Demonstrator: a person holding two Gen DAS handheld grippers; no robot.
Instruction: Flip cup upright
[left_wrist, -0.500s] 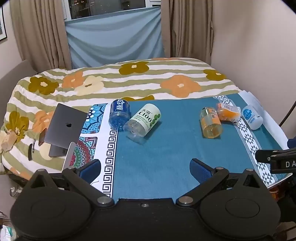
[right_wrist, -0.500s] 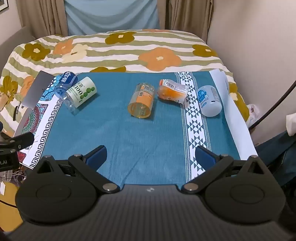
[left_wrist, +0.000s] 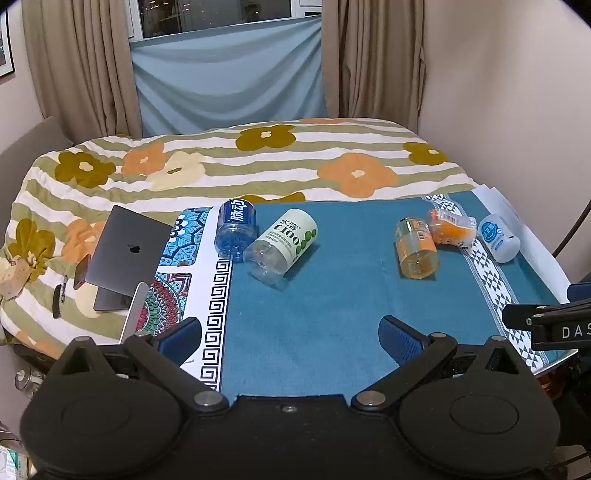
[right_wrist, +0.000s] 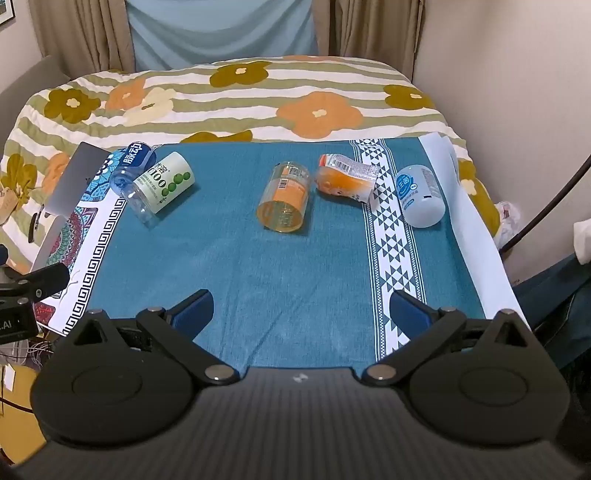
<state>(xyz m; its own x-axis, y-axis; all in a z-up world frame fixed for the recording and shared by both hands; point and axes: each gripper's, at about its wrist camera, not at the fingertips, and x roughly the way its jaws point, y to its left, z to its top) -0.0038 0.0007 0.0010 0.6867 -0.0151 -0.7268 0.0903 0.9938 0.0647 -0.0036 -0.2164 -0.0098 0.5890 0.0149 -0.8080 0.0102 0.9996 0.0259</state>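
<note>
The blue cloth (right_wrist: 280, 266) covers the near part of the bed (right_wrist: 236, 99), and five cut-bottle cups lie on their sides across its far half; none stands upright yet. From the right wrist view, the orange cup (right_wrist: 285, 197) lies at 12 o'clock from the right gripper (right_wrist: 301, 310), open end toward the camera. The crumpled orange cup (right_wrist: 345, 179) is just beside it at 1 o'clock, and the white cup (right_wrist: 419, 195) lies at 2 o'clock on the patterned strip. At 10 o'clock the green-label cup (right_wrist: 160, 190) touches the blue cup (right_wrist: 135, 164). The laptop (left_wrist: 125, 254) sits off the cloth at 9 o'clock in the left view.

Both grippers hang over the near edge, well apart from every cup. The left gripper (left_wrist: 290, 332) has its jaws spread wide with nothing between them; so does the right.

The likeliest trouble is rolling: these are round bodies on a soft bed, so a pad that nudges one before closing could send it away. The touching pairs are the next risk, since reaching for one cup may knock its neighbour. Thin plastic may buckle under a hard squeeze, as the crumpled one suggests. An upright cup could also tip again on the yielding cloth.
</note>
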